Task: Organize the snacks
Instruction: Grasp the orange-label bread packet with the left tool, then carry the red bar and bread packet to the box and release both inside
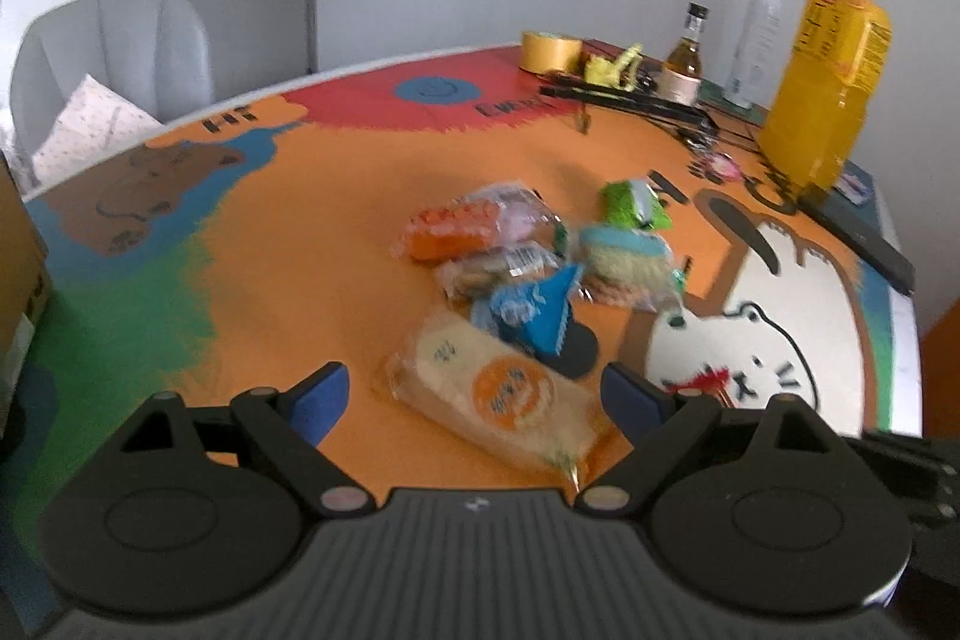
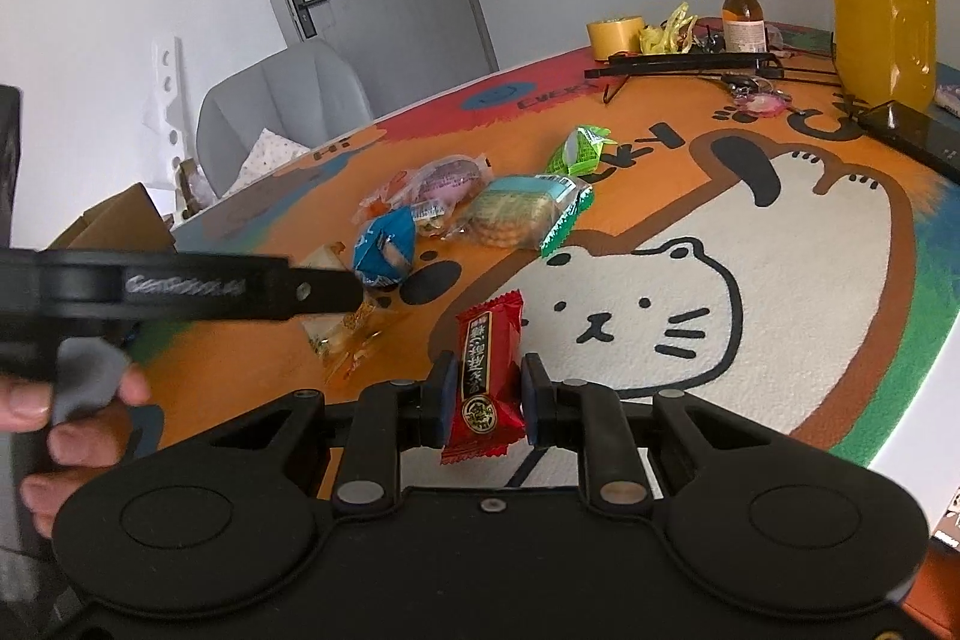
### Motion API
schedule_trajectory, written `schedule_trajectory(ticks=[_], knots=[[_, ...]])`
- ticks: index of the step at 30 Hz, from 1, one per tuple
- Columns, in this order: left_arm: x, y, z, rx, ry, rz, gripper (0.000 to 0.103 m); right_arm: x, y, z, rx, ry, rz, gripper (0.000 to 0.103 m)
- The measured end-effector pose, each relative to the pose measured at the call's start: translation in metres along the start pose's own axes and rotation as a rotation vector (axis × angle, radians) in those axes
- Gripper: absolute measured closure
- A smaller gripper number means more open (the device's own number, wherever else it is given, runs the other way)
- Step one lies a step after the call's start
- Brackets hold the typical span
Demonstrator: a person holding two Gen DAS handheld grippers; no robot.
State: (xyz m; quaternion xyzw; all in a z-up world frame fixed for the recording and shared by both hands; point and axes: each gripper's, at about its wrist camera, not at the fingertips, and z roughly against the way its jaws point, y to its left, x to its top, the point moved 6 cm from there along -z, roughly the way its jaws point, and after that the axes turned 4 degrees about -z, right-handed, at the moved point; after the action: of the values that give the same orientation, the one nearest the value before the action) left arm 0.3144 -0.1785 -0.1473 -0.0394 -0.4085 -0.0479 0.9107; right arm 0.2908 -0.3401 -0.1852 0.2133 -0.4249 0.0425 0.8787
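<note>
My left gripper (image 1: 474,400) is open, its blue pads either side of a pale bread packet with an orange label (image 1: 498,394) on the table. Beyond it lies a pile of snacks: a blue packet (image 1: 534,310), an orange packet (image 1: 450,232), a cracker pack (image 1: 624,262) and a green packet (image 1: 633,202). My right gripper (image 2: 485,394) is shut on a red snack packet (image 2: 487,376), held upright above the cat picture. The same pile shows in the right wrist view, with the blue packet (image 2: 384,244), cracker pack (image 2: 522,211) and green packet (image 2: 579,151). The left gripper's arm (image 2: 180,289) shows at the left.
A colourful cartoon mat (image 1: 300,220) covers the round table. At the back right stand a big orange juice bottle (image 1: 828,82), a small glass bottle (image 1: 684,58), a tape roll (image 1: 549,49) and black rods (image 1: 630,97). A grey chair (image 1: 114,52) and cardboard box (image 2: 120,220) stand beside the table.
</note>
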Motion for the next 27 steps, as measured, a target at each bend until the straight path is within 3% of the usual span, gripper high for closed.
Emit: schedule_trajectory(ticks=[13,16,19,21,27], knots=[[-0.014,0.006,-0.013,-0.010,0.053,0.011,0.014,0.000,0.005,-0.002,-0.023,-0.005,0.022,0.081],[-0.016,0.009,-0.009,0.001,0.050,-0.004,0.025,-0.002,0.011,-0.004,-0.049,-0.002,0.064,0.077],[-0.018,0.015,-0.004,0.015,0.046,-0.009,0.046,-0.002,0.017,-0.004,-0.065,0.005,0.081,0.075],[-0.018,0.020,-0.001,0.011,0.046,-0.003,0.069,-0.003,0.020,-0.004,-0.073,0.008,0.098,0.077],[-0.021,0.031,0.015,-0.020,0.034,0.030,0.070,-0.006,0.034,-0.005,-0.027,0.032,0.099,0.081]])
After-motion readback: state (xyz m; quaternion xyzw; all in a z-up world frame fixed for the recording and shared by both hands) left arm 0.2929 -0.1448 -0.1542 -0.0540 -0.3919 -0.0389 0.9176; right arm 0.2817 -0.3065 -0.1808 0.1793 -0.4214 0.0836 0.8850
